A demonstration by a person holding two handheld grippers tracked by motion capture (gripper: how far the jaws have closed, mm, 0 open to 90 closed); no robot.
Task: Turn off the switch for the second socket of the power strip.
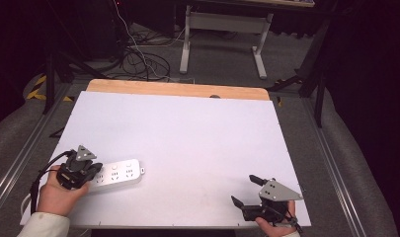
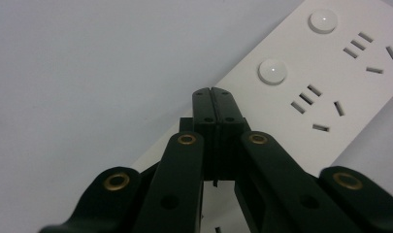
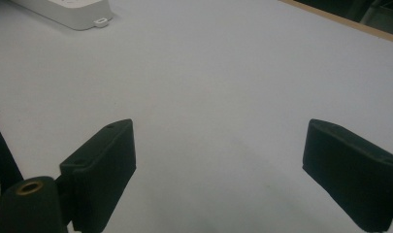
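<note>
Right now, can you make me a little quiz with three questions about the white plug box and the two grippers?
1. True or false: the left gripper has its jaws pressed together over the white power strip.
2. Which is wide open? A) the left gripper B) the right gripper C) both
3. Fill in: in the left gripper view, two round white ___ sit on the power strip beside its sockets.

Key
1. True: the jaws meet, with nothing between them.
2. B: its jaws stand far apart above the bare white table.
3. buttons
</note>
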